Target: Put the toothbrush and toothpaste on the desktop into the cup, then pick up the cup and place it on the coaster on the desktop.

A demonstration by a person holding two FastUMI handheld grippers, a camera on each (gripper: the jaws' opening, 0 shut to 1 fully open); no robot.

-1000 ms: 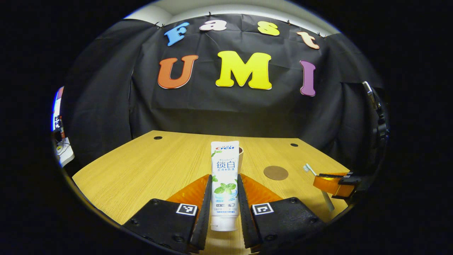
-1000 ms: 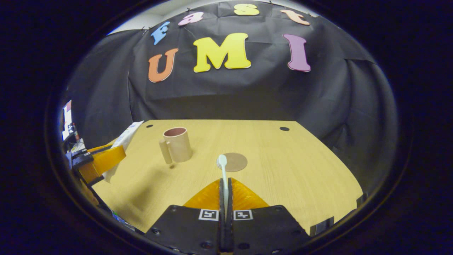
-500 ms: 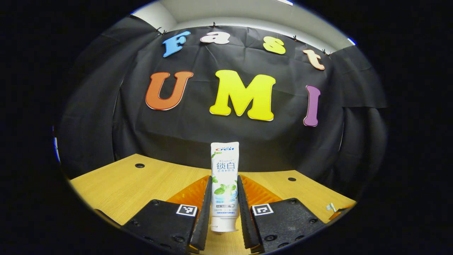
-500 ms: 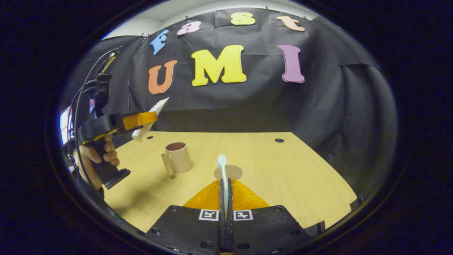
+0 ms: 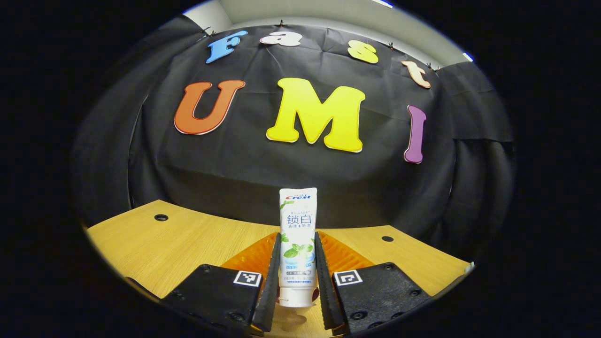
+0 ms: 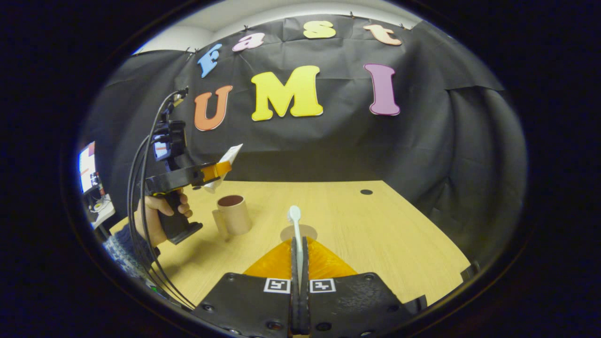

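Both your grippers pinch: the right gripper (image 6: 299, 256) hides the toothbrush (image 6: 296, 230) handle, the left gripper (image 5: 296, 263) holds the toothpaste (image 5: 297, 244) upright above the cup (image 6: 232, 214), its label too tilted to read, coaster (image 6: 307, 232) half-covered.

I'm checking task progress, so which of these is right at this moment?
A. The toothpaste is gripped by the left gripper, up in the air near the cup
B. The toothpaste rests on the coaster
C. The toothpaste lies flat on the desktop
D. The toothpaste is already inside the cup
A: the left gripper has both fingers pressed on the toothpaste, and the right gripper view shows it held above the desktop beside the cup.
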